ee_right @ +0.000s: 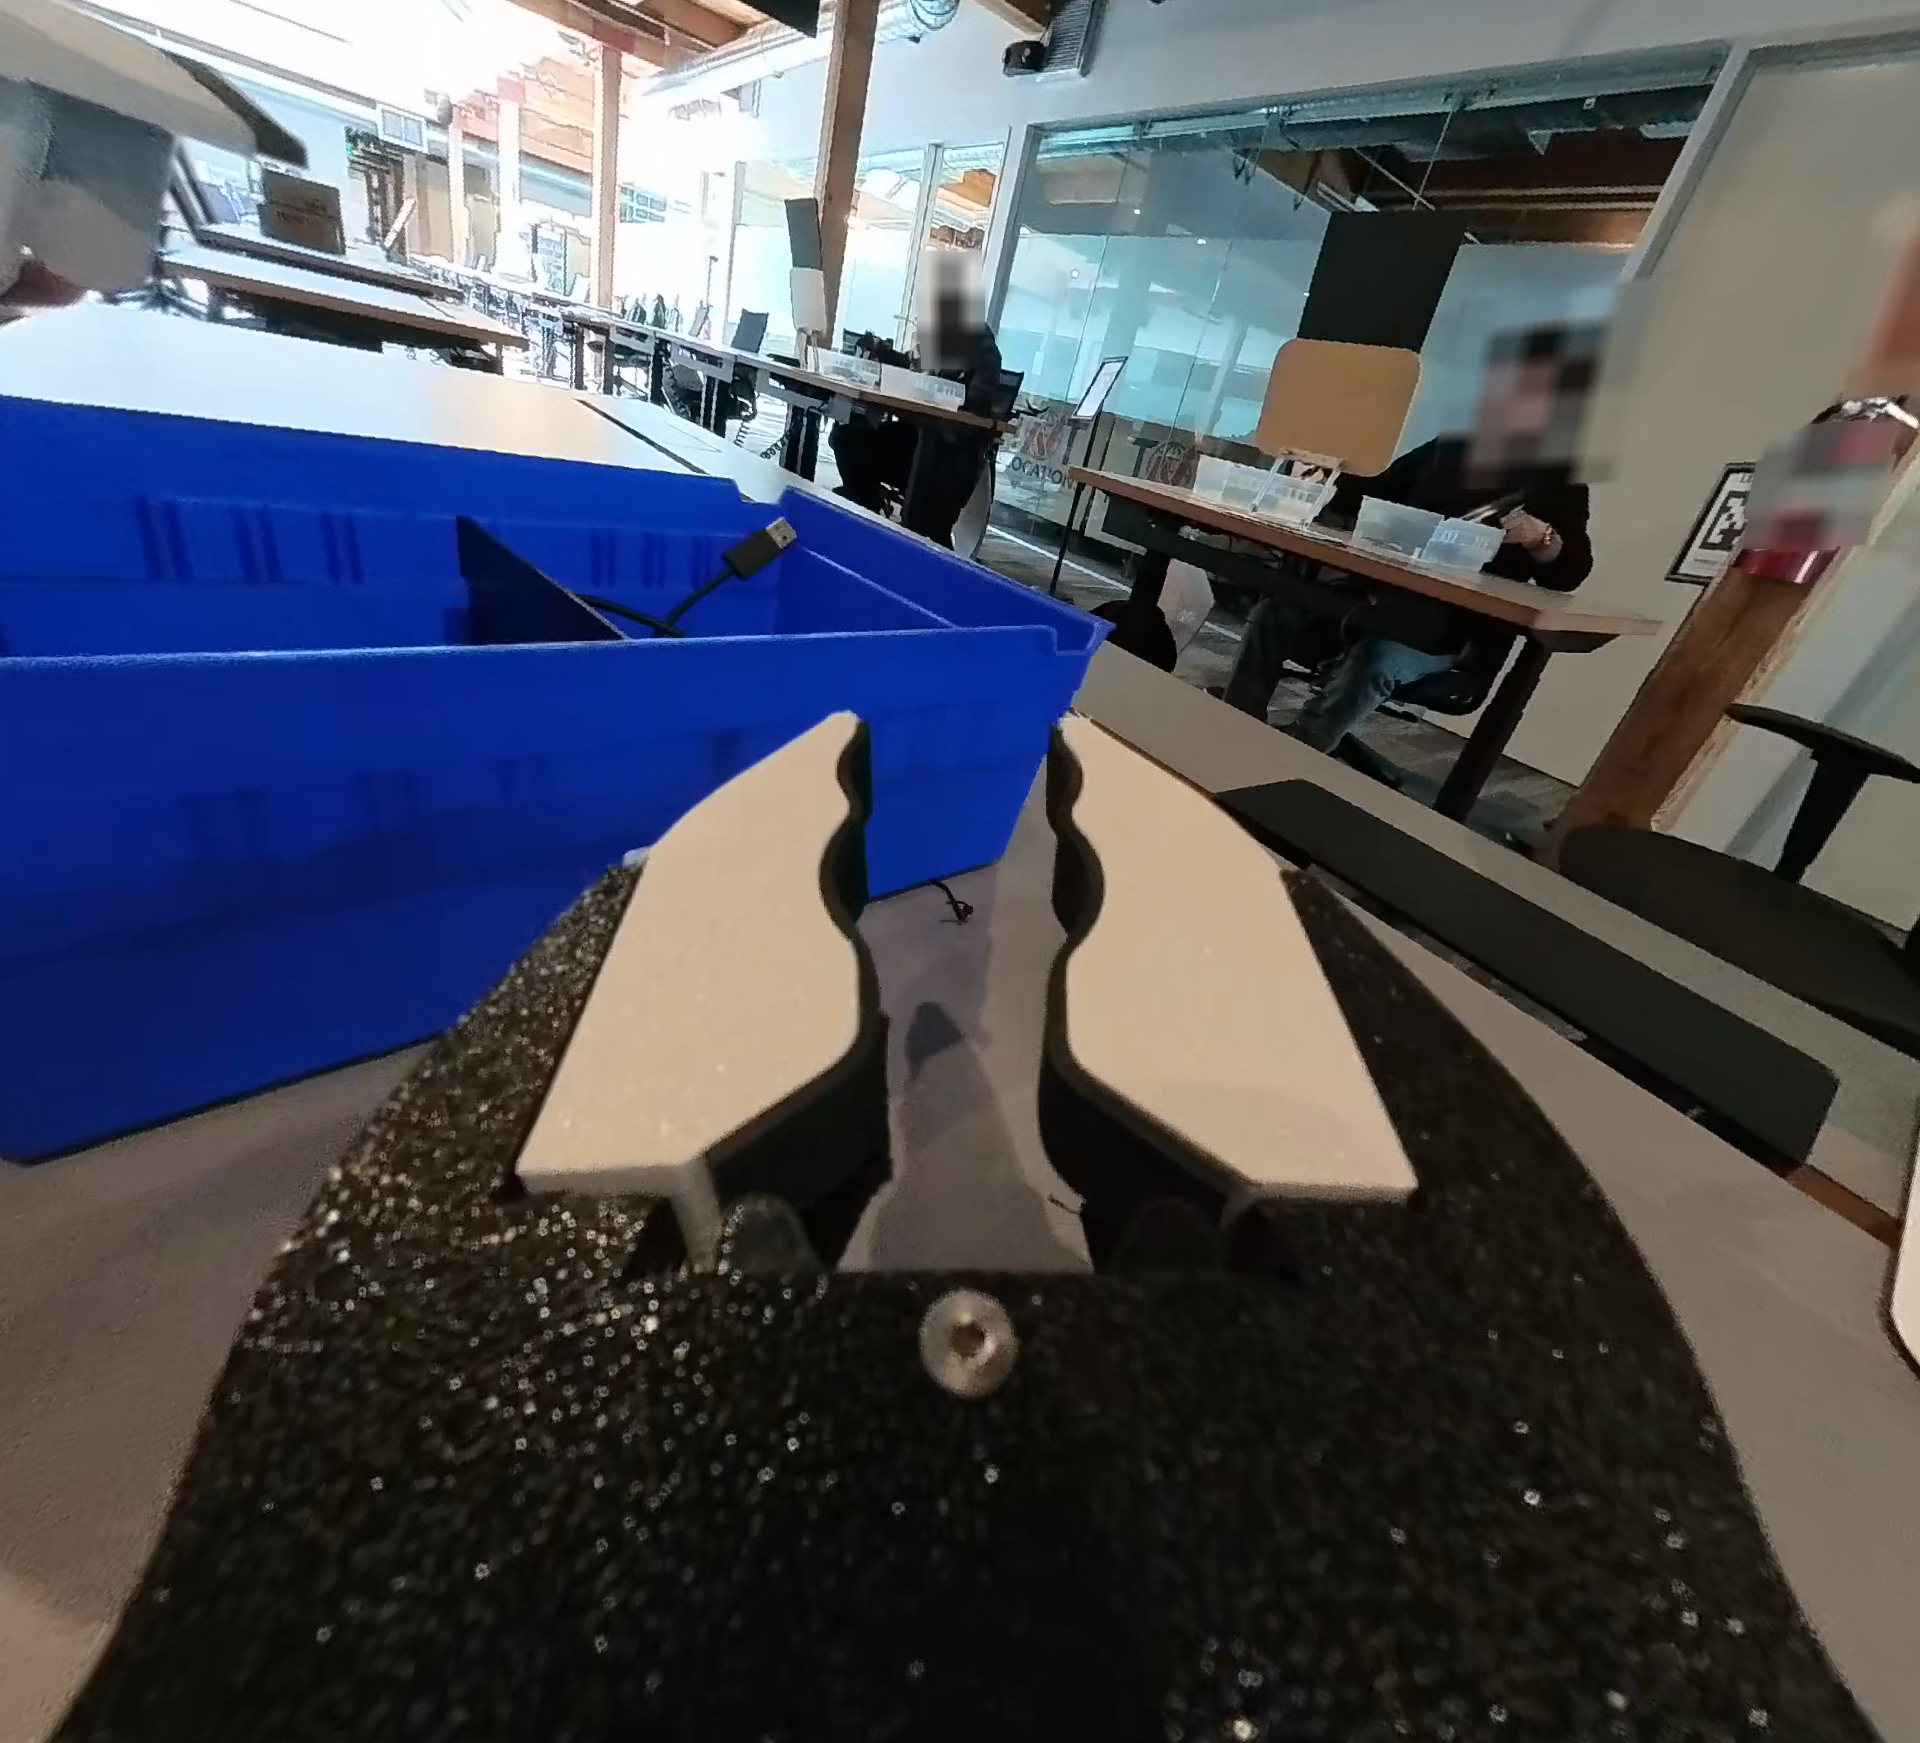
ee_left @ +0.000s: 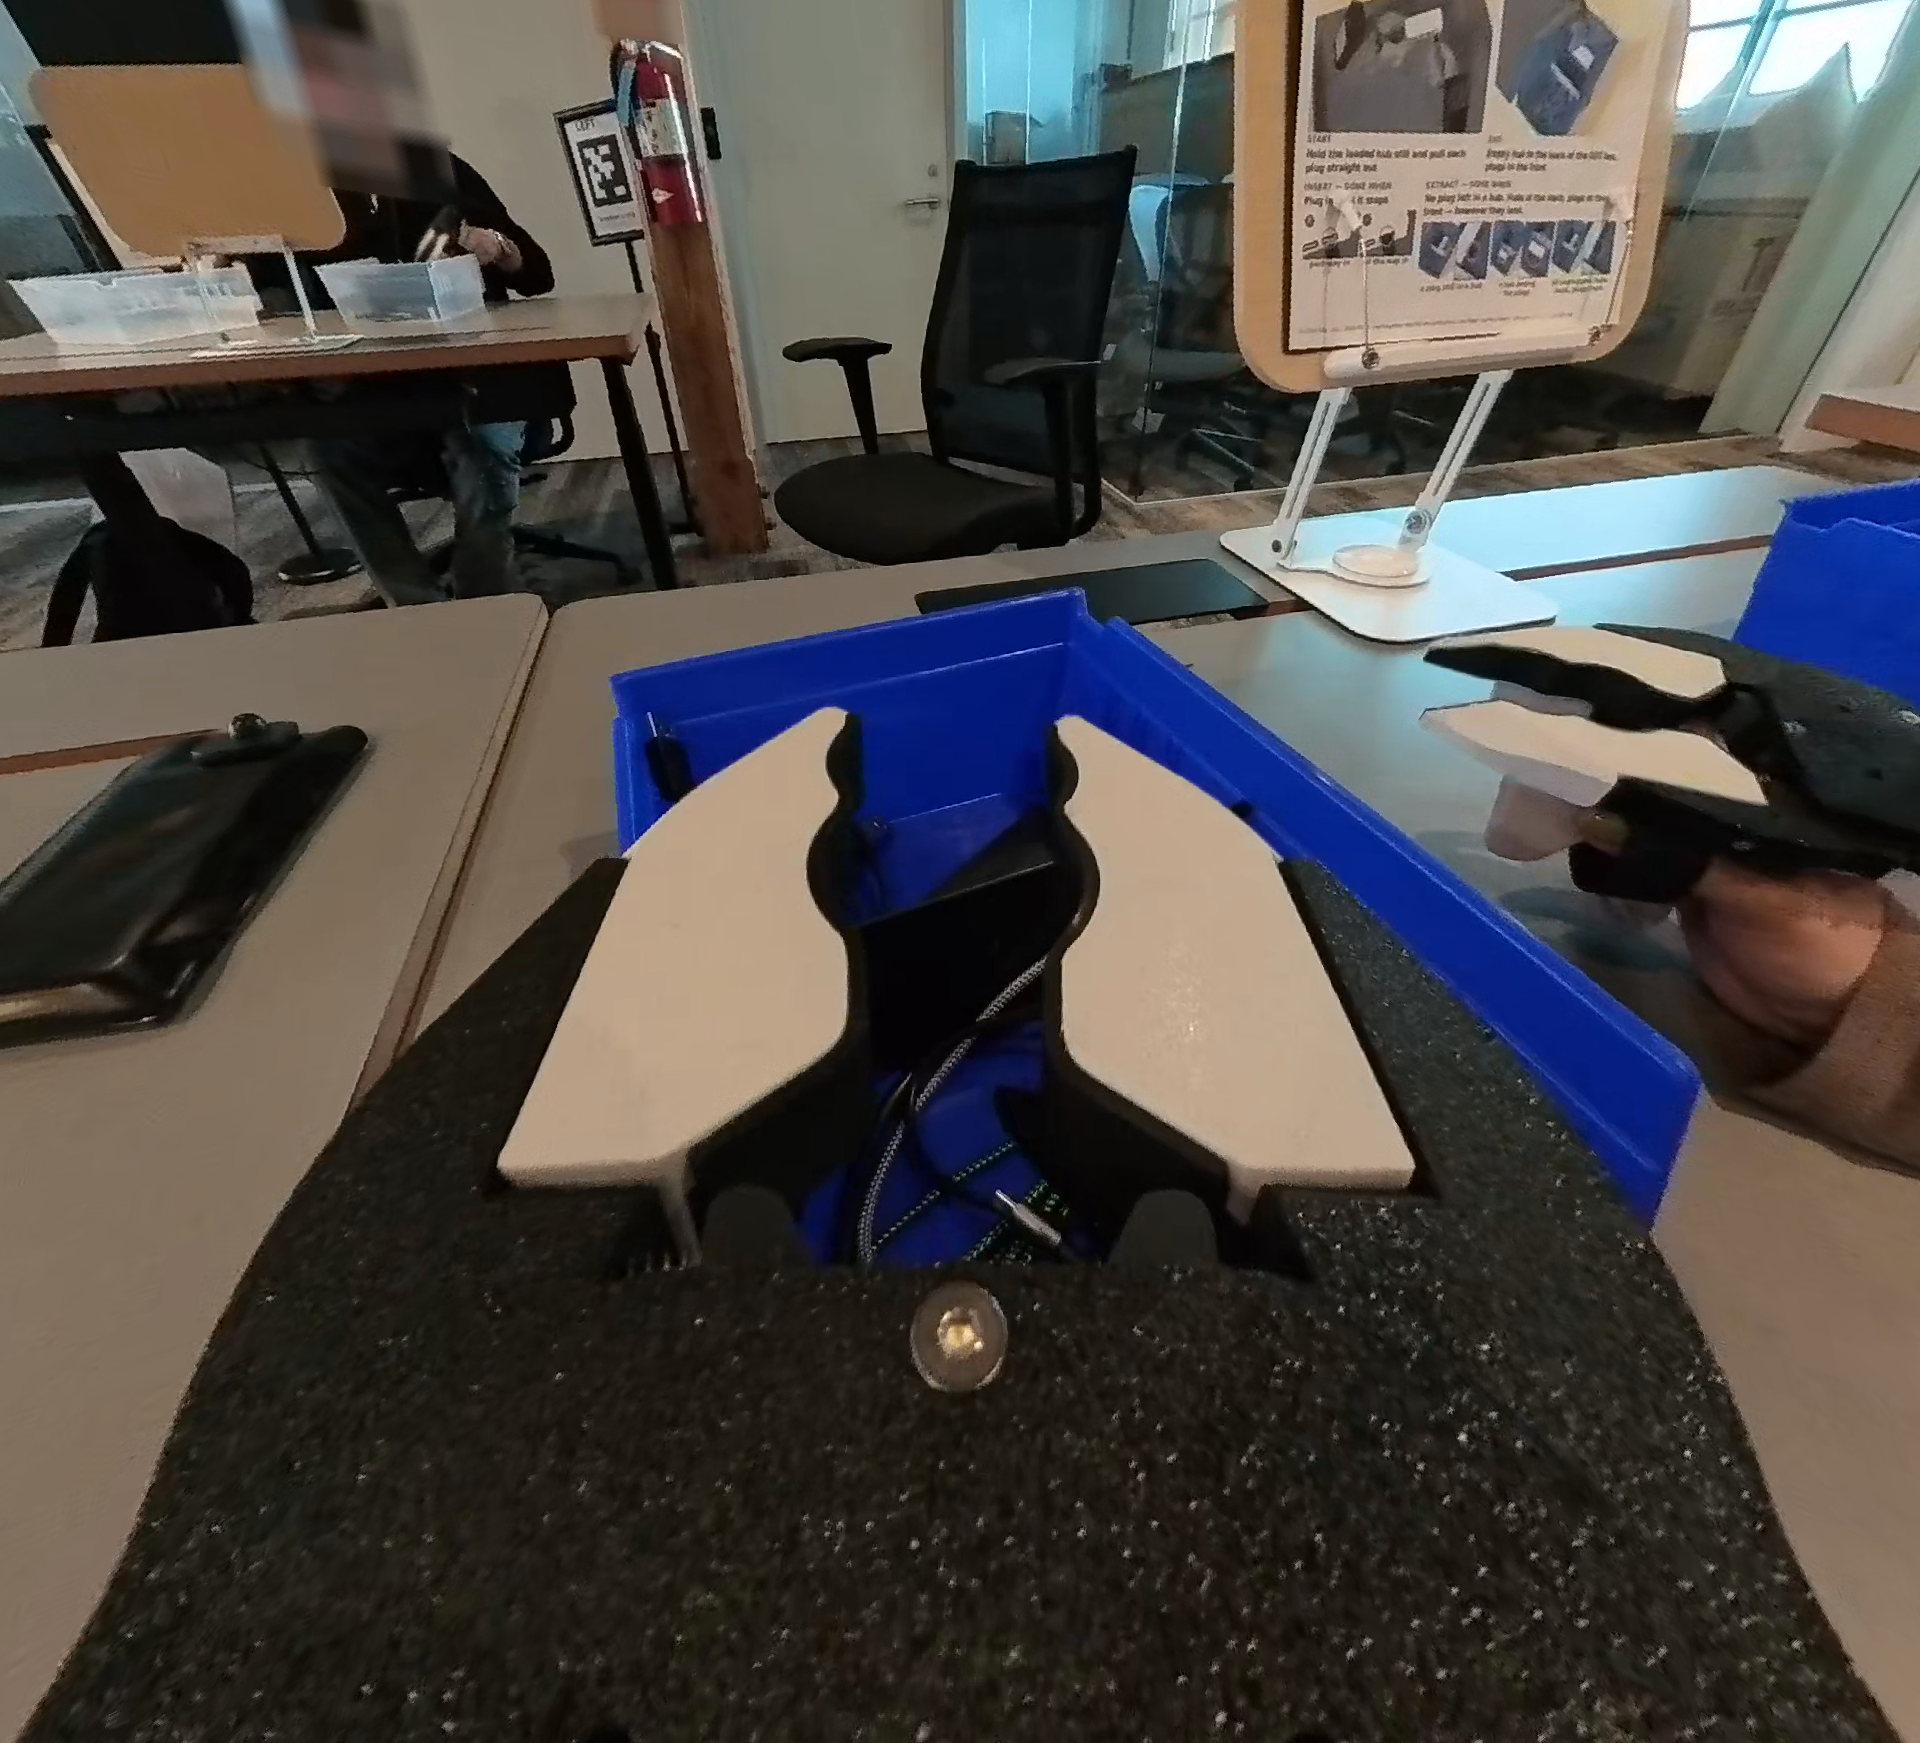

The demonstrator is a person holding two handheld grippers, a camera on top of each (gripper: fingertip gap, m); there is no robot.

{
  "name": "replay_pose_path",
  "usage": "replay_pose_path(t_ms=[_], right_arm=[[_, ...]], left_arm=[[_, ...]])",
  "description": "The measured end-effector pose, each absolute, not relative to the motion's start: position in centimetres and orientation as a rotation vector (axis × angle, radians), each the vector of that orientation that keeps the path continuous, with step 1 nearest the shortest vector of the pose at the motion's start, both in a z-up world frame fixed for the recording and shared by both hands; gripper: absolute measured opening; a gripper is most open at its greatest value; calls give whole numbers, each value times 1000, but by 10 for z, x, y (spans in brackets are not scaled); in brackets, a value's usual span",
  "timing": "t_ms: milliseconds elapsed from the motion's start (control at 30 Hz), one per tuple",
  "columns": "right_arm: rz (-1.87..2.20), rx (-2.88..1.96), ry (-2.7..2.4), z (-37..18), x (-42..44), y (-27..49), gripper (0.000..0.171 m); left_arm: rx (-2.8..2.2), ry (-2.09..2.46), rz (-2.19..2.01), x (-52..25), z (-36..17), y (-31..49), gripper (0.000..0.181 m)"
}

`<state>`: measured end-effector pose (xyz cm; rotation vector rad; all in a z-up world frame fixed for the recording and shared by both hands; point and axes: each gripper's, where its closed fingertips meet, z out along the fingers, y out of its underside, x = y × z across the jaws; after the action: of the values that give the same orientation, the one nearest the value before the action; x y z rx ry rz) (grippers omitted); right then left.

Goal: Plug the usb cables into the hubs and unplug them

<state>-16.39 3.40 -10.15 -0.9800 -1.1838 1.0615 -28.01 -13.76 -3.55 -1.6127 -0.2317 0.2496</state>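
Blue bin (ee_left: 1351, 820) is hovered over by the parted, empty left gripper (ee_left: 956, 758); a black hub (ee_left: 956, 955), apparently, and cables (ee_left: 966, 1174) lie beneath. Braided loops could be snagged.

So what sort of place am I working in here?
Most likely an open-plan office or lab set up for data collection: rows of long desks, a mesh office chair, glass-walled rooms, and an instruction board on a stand beside the blue bin.
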Motion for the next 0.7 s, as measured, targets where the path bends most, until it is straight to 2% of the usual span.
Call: replay_pose_path(t_ms=[700], right_arm=[[1015,-953,-1239,-107,-168,29,29]], left_arm=[[-1594,-259,273,-289,-34,-146,34]])
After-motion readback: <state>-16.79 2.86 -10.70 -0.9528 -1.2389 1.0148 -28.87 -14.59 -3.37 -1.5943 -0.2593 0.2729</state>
